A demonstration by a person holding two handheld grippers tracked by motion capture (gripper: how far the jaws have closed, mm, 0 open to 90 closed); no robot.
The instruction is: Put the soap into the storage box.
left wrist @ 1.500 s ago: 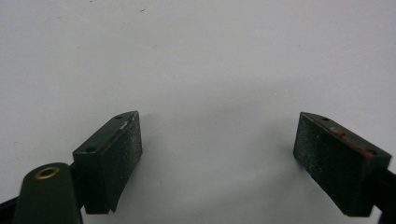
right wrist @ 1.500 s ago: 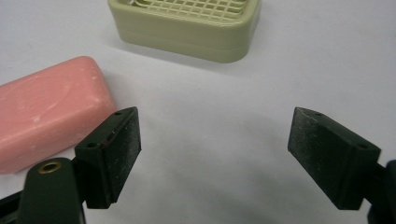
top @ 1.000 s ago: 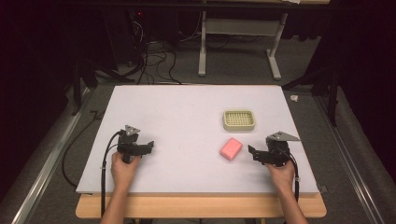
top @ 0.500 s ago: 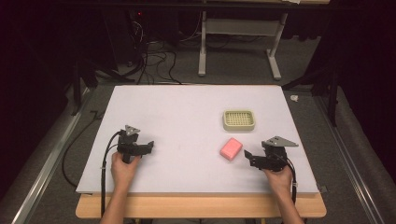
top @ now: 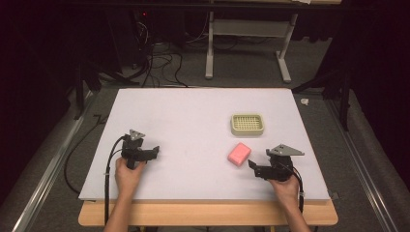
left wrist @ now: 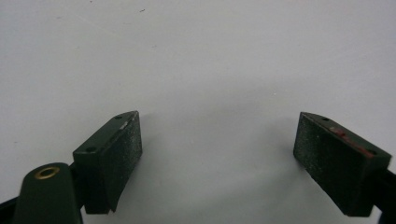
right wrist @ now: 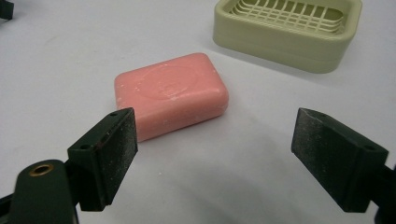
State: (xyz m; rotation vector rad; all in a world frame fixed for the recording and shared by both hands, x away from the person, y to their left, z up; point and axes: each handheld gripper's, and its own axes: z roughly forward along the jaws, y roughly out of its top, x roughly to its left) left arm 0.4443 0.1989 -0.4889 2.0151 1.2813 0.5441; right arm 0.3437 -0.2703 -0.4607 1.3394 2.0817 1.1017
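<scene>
The right gripper (right wrist: 215, 158) sits low with its jaws spread wide, aimed at the pink soap (right wrist: 171, 93) lying flat just ahead, likely lining up a grab. The soap dish (right wrist: 287, 30) waits beyond. The left gripper (top: 153, 151), also spread, idles well apart.
</scene>
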